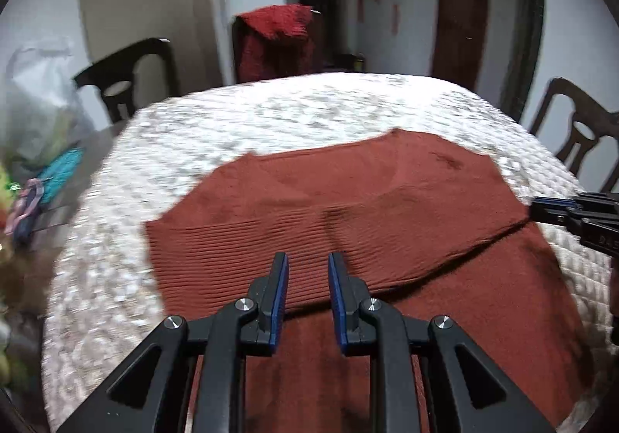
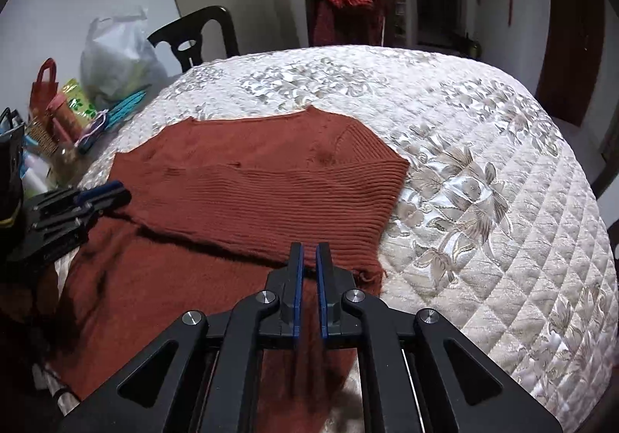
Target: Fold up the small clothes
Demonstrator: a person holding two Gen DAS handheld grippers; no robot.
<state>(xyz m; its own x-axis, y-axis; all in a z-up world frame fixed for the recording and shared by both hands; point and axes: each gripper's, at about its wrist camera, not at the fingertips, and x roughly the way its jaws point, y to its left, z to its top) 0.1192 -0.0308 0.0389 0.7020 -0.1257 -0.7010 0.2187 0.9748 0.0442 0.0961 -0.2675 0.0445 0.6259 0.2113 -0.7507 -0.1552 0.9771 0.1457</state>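
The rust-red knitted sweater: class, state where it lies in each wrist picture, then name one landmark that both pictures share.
Left wrist view: the rust-red knitted sweater fills the centre and lower right, spread on the quilted table cover.
Right wrist view: the sweater lies centre-left, running to the bottom edge.
Shared landmark: the chair draped in red cloth behind the table's far edge.

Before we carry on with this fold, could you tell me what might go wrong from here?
1. Both the left gripper and right gripper hold nothing; the folded-over ribbed flap of the rust sweater could slip back.
2. The flap's near edge lies skewed, so the next fold may come out crooked.
3. The clutter beside the sweater could be knocked.
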